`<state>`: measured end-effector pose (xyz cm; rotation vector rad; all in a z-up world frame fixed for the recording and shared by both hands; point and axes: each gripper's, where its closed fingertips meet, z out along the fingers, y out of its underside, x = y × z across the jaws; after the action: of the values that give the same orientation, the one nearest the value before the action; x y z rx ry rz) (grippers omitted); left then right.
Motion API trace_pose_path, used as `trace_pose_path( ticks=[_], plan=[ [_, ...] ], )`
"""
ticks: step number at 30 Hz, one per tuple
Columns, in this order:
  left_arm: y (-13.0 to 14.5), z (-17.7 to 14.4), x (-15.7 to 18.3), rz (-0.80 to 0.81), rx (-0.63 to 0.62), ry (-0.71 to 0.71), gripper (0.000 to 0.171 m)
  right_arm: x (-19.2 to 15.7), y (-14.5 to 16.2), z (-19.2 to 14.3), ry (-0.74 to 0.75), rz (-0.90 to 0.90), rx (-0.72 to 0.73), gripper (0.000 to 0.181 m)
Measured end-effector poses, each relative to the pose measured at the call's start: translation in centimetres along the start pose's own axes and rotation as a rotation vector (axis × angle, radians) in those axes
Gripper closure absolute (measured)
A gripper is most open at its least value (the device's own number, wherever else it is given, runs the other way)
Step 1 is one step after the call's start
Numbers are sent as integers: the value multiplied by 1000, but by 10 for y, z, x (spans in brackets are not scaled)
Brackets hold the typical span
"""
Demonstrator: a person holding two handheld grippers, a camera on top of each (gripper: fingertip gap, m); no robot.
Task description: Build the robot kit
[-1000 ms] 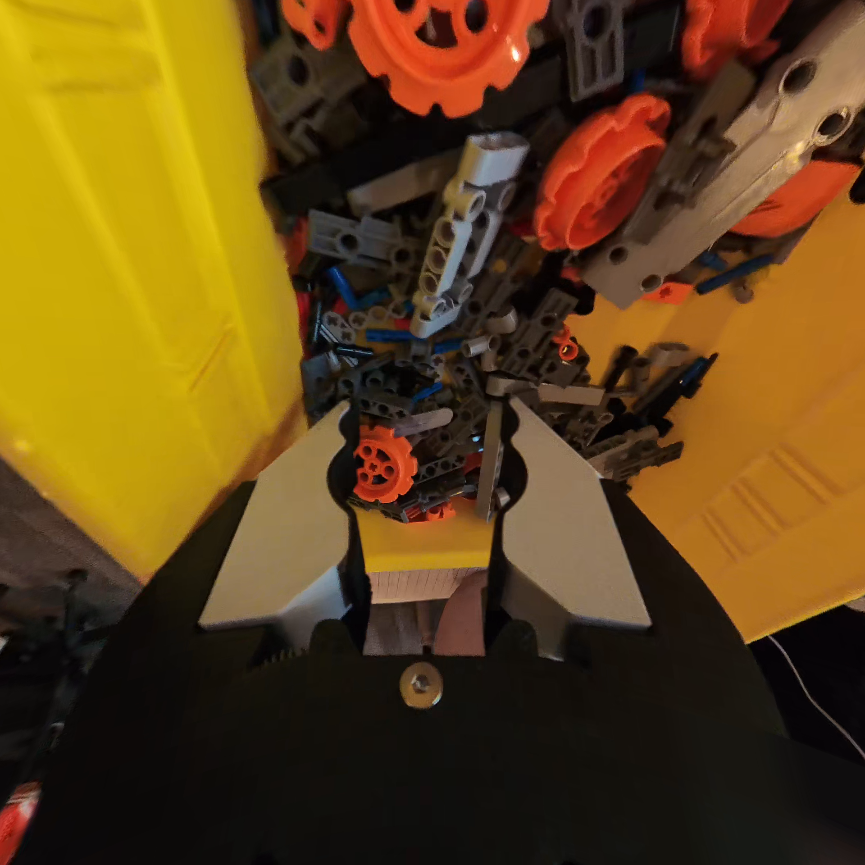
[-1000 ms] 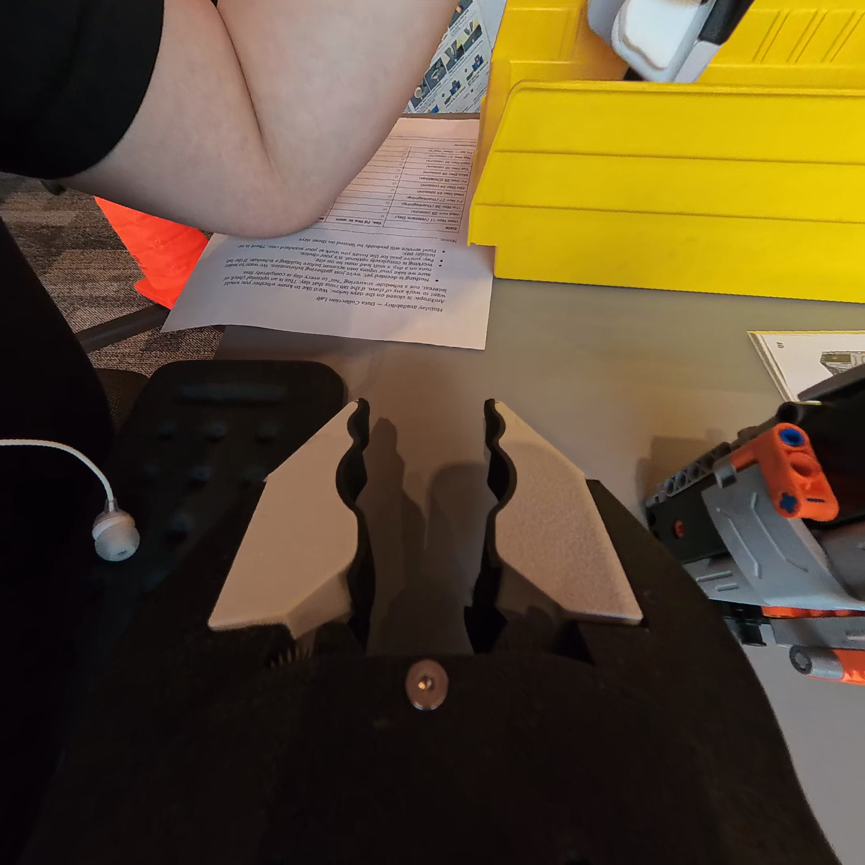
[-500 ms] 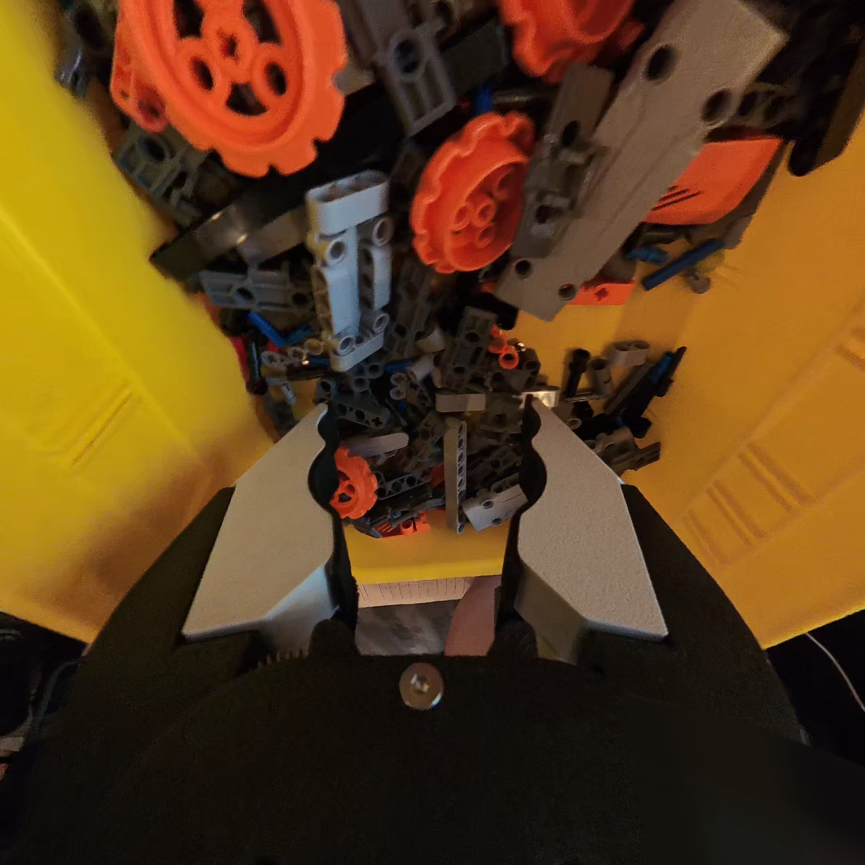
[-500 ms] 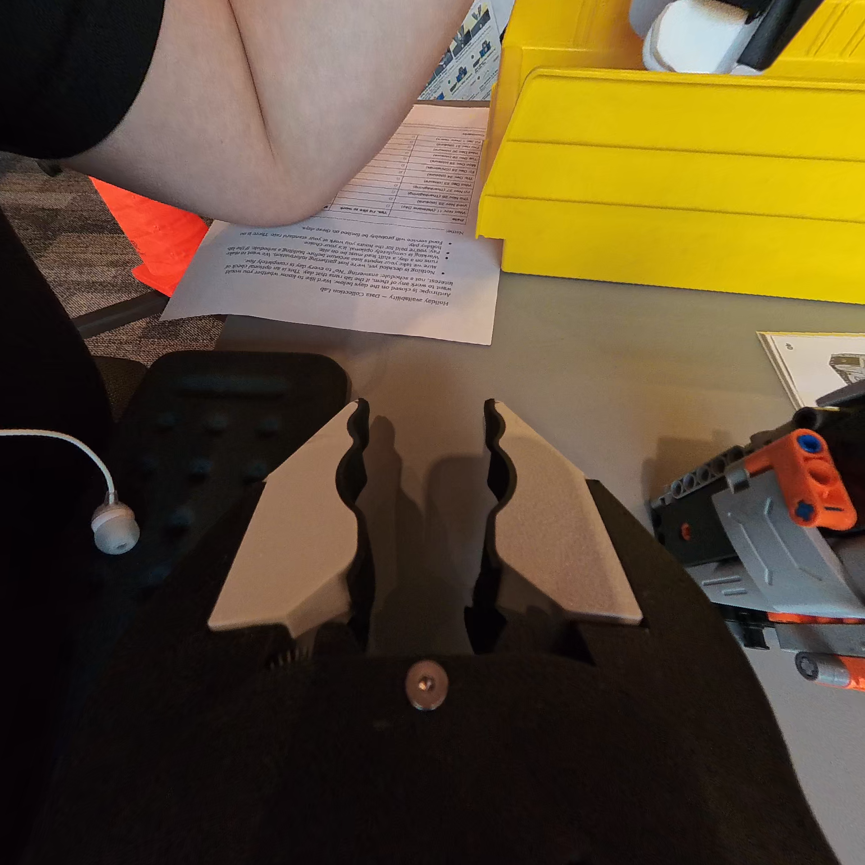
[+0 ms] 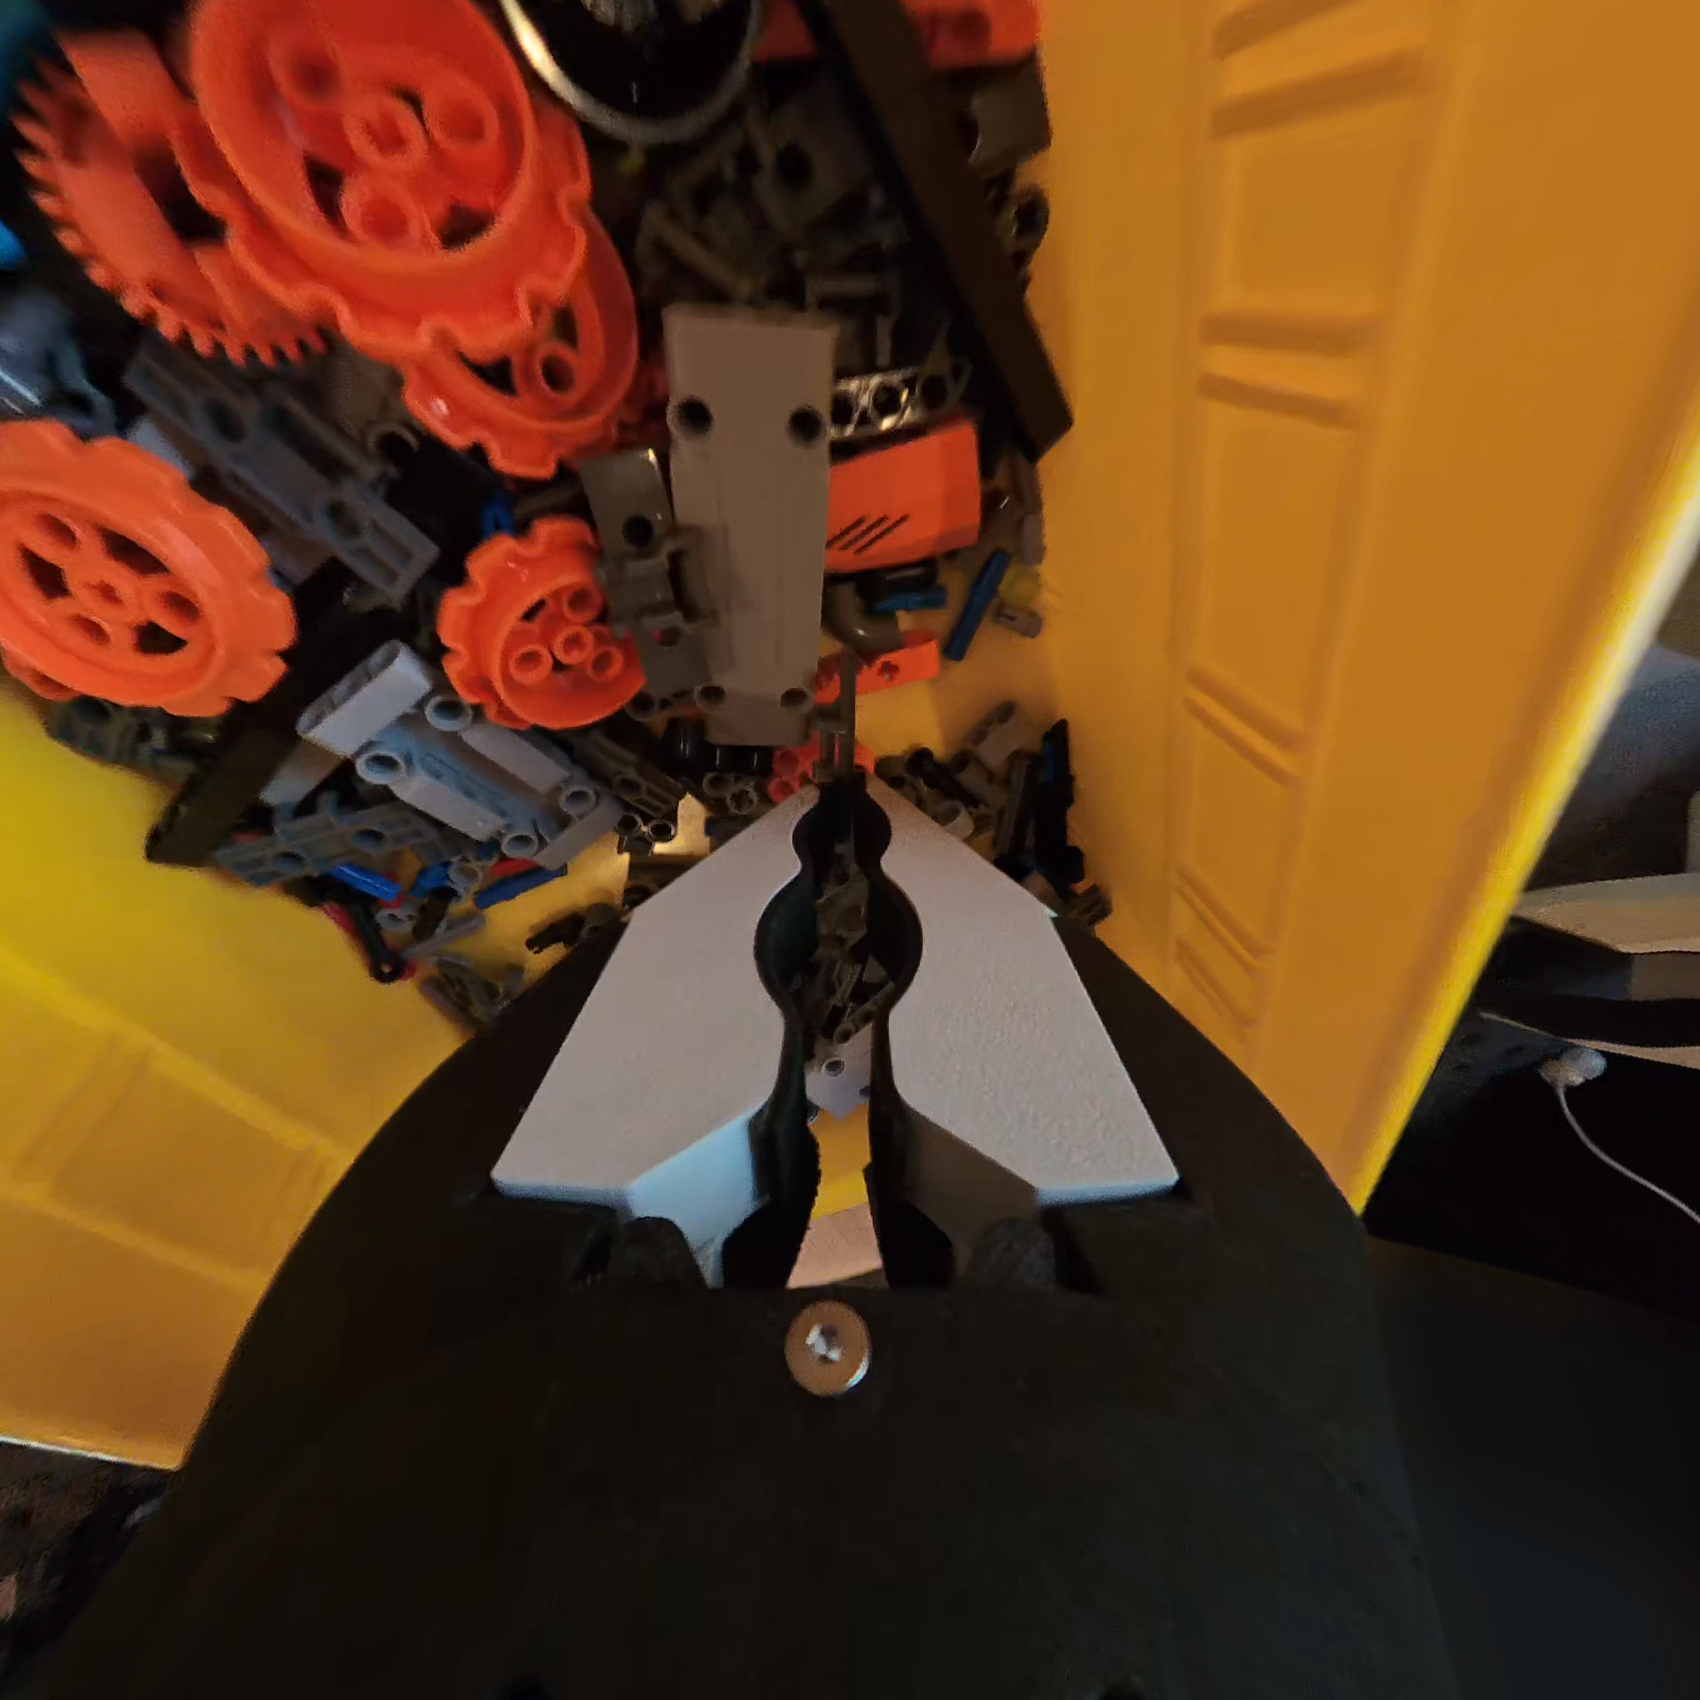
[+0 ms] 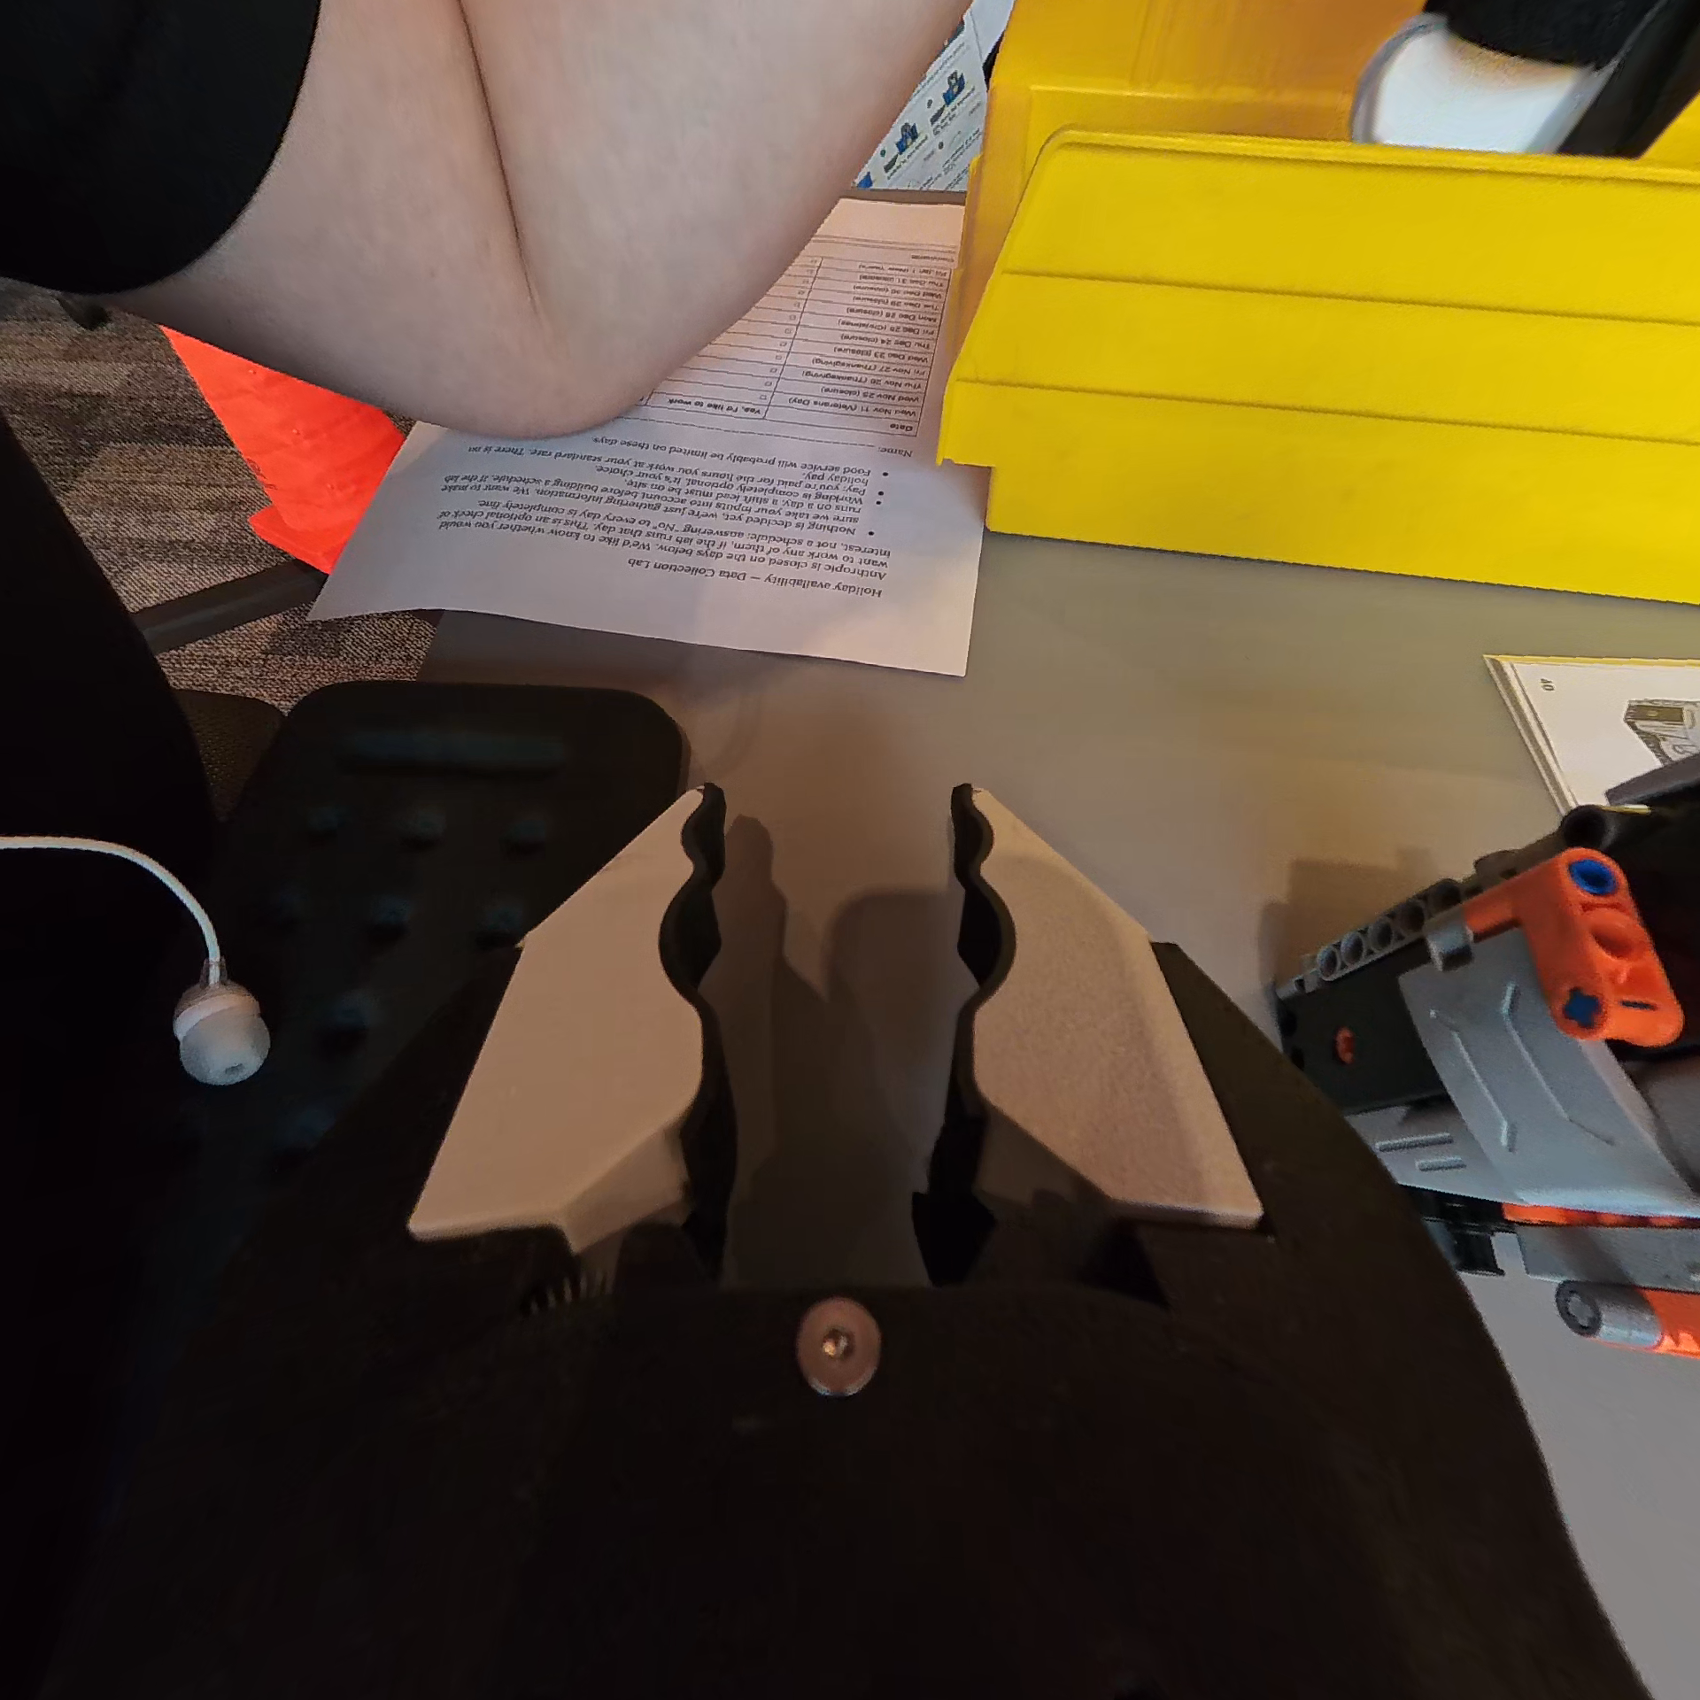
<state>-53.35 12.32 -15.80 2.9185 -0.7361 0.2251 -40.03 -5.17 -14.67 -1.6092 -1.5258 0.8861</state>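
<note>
In the left wrist view my left gripper [image 5: 839,791] is inside a yellow bin [image 5: 1288,552] and is shut on a thin dark grey beam [image 5: 842,717]. The beam runs between the jaws and sticks out past the tips. Ahead lies a heap of building-toy parts: orange toothed wheels [image 5: 368,175], a long grey panel [image 5: 750,515], a light grey beam [image 5: 451,745] and small pins. My right gripper [image 6: 835,809] is open and empty, low over the grey table [image 6: 1150,736]. A partly built grey, black and orange model [image 6: 1509,1039] stands to its right.
Yellow bins [image 6: 1334,368] stand at the back right of the table, with the other gripper's white and black body [image 6: 1472,83] above them. A printed sheet [image 6: 699,543], a booklet [image 6: 1601,727], a person's arm [image 6: 552,184], a white earbud [image 6: 221,1030] and a black dimpled object [image 6: 442,828] are near.
My left gripper has closed from open onto the thin grey beam and swung right toward the bin's right wall. My right gripper has barely moved and stays open.
</note>
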Motion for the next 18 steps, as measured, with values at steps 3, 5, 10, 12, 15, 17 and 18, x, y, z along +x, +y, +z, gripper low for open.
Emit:
trace_pose_path(
  ticks=[3, 5, 10, 12, 15, 17, 18],
  plan=[
    [-21, -16, 4, 24, 137, 12, 171, 0, 0, 0, -1, 1, 1, 133],
    [-32, -30, 0, 5, 236, -8, 161, 0, 0, 0, -2, 1, 0, 133],
    [21, -16, -23, -149, 29, -52, 101, -1, 1, 1, -3, -1, -5, 133],
    [36, -8, -29, -217, -40, -46, 105, -1, 1, 1, -3, -4, -9, 133],
    [43, -1, -34, -252, -88, -37, 115, -1, 2, 1, -3, -9, -13, 133],
    [54, 6, -31, -248, -162, -38, 115, -1, 2, 1, -4, -6, -14, 132],
    [57, 10, -30, -233, -195, -46, 112, -1, 2, 1, -4, -6, -13, 133]
  ],
)
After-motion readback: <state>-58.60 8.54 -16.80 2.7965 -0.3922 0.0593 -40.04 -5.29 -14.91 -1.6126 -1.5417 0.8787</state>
